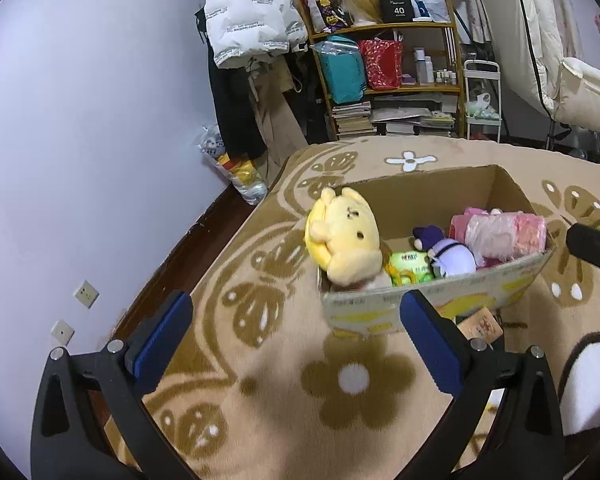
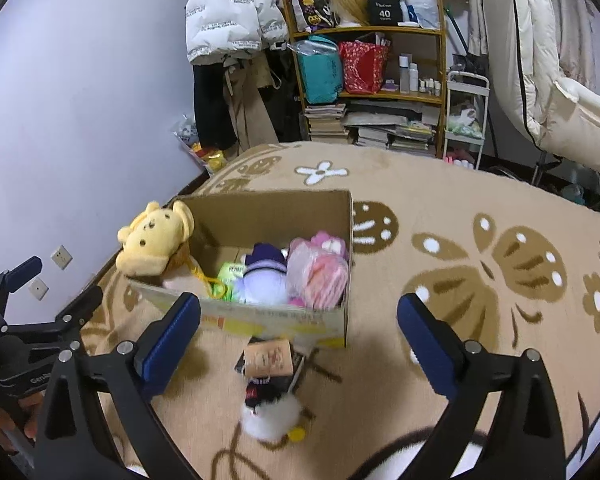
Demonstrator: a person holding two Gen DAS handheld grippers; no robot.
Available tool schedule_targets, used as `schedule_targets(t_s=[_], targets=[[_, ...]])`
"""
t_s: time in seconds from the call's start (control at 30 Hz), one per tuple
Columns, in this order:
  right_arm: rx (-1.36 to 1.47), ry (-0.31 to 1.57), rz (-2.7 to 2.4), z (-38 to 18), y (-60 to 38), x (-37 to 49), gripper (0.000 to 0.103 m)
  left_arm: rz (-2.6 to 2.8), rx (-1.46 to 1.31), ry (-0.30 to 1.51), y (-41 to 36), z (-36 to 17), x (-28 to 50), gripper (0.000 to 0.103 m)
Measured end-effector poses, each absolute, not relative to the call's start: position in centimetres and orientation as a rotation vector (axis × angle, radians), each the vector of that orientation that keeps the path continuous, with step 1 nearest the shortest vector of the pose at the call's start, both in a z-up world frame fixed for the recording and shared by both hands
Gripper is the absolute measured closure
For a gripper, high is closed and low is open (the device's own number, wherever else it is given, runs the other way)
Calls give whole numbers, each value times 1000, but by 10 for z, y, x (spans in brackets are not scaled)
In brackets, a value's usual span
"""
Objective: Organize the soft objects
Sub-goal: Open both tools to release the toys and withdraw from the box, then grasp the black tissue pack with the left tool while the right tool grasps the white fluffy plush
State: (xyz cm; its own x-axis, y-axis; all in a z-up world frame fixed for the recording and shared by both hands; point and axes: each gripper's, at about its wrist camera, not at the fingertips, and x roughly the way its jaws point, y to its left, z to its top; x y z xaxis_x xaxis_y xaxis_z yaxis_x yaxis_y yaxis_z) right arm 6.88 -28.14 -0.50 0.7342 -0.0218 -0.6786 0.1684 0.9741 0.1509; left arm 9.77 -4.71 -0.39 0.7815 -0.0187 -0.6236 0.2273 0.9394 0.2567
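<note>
Where carpet point(image 2: 440, 208) spreads, tagged plush point(image 2: 270, 420) before box point(image 2: 276, 318)

A wooden shelf point(image 1: 384, 32) of books stands behind the floral rug point(image 1: 260, 420).

Black hand-held gripper point(image 1: 296, 336) frames, blue pads point(image 2: 168, 344), silver screws.

My room is evenly lit from overhead, cool on the wall point(image 1: 80, 120). Soft shadows fall on the carpet point(image 1: 268, 400) near the box point(image 2: 268, 316). Both fisheye views bend hard at the dark corners; the plush toys look slightly blurred.
</note>
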Motion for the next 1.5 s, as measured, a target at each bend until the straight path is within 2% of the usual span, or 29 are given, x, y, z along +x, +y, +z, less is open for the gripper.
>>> schedule_targets(t_s=[0.47, 1.0, 1.27, 1.5], targets=[[196, 837, -97, -43, -259, 41, 0, -124, 266, 746, -27, -20, 77, 0], [253, 968, -106, -90, -264, 64, 0, -204, 221, 850, -40, -48, 105, 1], [245, 1029, -47, -107, -257, 75, 16, -220, 226, 856, -55, -55, 105, 1], [267, 1080, -18, -123, -254, 84, 23, -241, 200, 904, -61, -69, 114, 1]])
